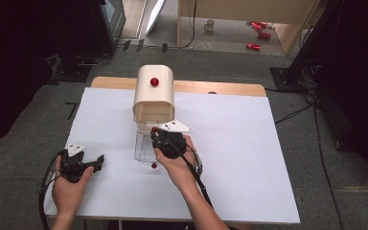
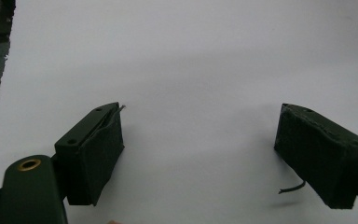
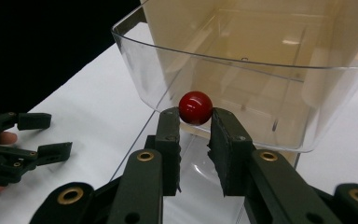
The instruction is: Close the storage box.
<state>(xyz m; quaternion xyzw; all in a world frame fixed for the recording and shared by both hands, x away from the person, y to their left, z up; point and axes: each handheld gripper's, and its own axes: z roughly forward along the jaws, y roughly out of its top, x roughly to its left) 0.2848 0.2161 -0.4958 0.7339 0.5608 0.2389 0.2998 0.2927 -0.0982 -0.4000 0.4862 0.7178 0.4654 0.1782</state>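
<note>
A cream drawer unit point(image 1: 154, 98) with a red knob point(image 1: 154, 82) on its top stands at the table's far middle. Two clear drawers are pulled out of its front. My right gripper point(image 1: 154, 132) point(image 3: 195, 117) is shut on the upper clear drawer's point(image 3: 242, 70) red ball knob point(image 3: 196, 107). The lower clear drawer point(image 1: 143, 148) reaches further out, and its red knob point(image 1: 154, 166) sits just below my right hand. My left gripper point(image 1: 99, 162) point(image 2: 200, 140) rests on the white table top point(image 2: 182, 56) at the near left, open, with nothing between its jaws; it is also in the right gripper view point(image 3: 39, 134).
The white sheet covers a wooden table point(image 1: 220, 87) on grey carpet. Behind the table, on the floor, lie red cans point(image 1: 253, 46) and a mug point(image 1: 210, 25). Dark equipment stands at both back corners.
</note>
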